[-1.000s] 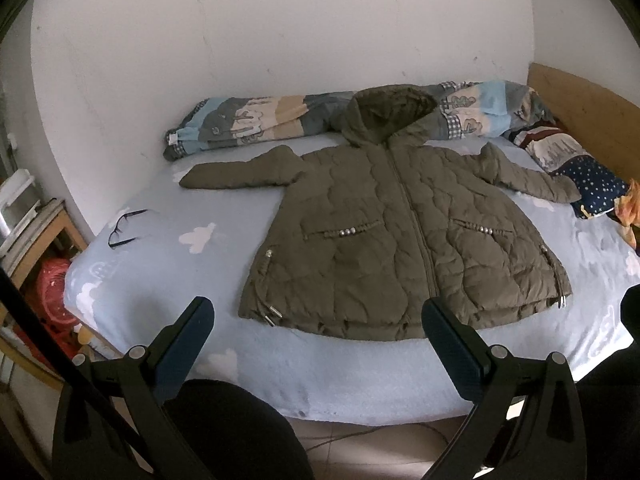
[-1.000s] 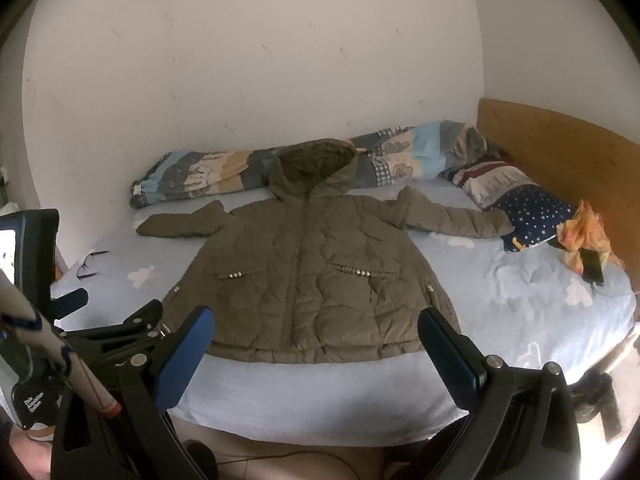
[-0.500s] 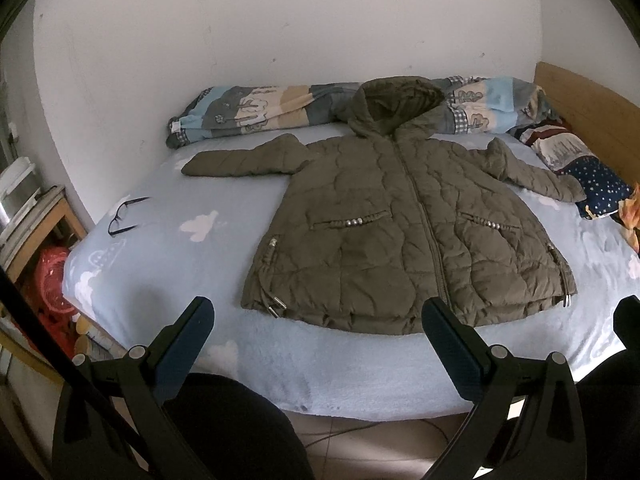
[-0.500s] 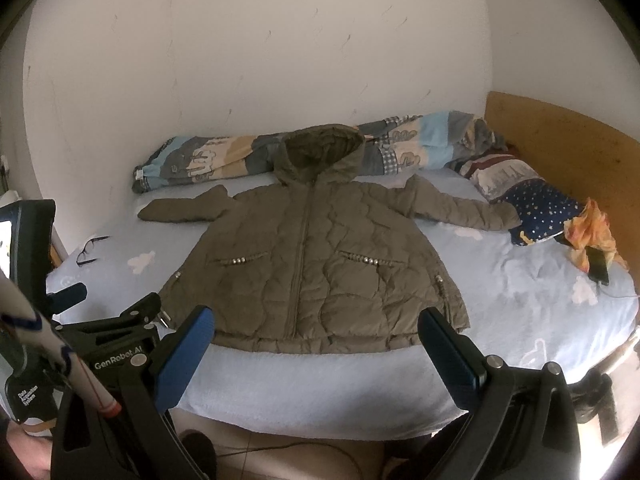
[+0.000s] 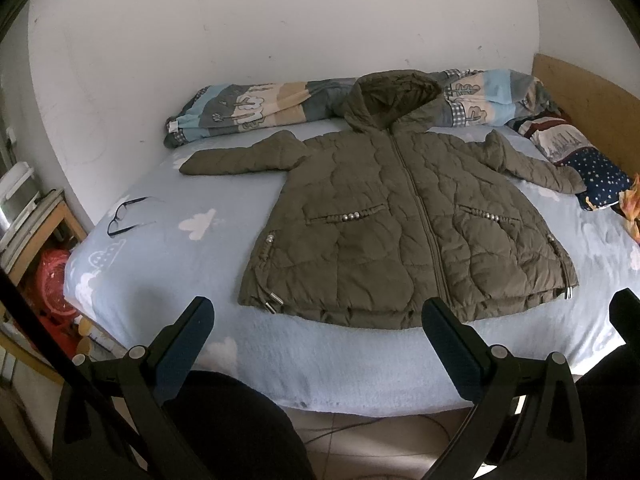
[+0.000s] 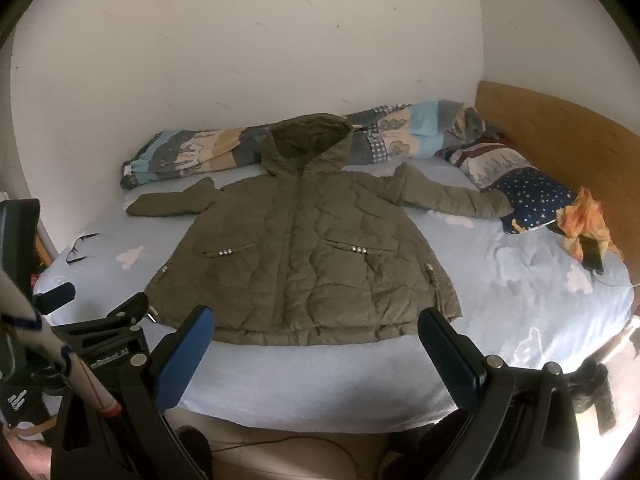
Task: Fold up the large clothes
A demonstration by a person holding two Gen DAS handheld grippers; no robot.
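Note:
An olive quilted hooded jacket (image 5: 404, 224) (image 6: 304, 256) lies flat and zipped on the light blue bed sheet (image 5: 168, 248) (image 6: 500, 280), both sleeves spread out sideways, hood toward the wall. My left gripper (image 5: 318, 344) hovers open over the bed's near edge, just short of the jacket's hem, holding nothing. In the right wrist view my right gripper (image 6: 316, 344) is likewise open and empty in front of the hem. The left gripper's body (image 6: 100, 344) shows at the lower left of the right wrist view.
A rolled patterned quilt (image 5: 256, 108) lies along the wall behind the hood. Pillows (image 5: 600, 172) and an orange cloth with a phone (image 6: 588, 232) sit by the wooden headboard (image 6: 560, 132). Black eyeglasses (image 5: 128, 212) rest on the sheet's left side. A wooden shelf (image 5: 36, 232) stands at far left.
Both grippers have moved closer to the bed and tilted downward, so the jacket looks larger and sits lower in both views. Nothing on the bed has moved; both grippers stay open.

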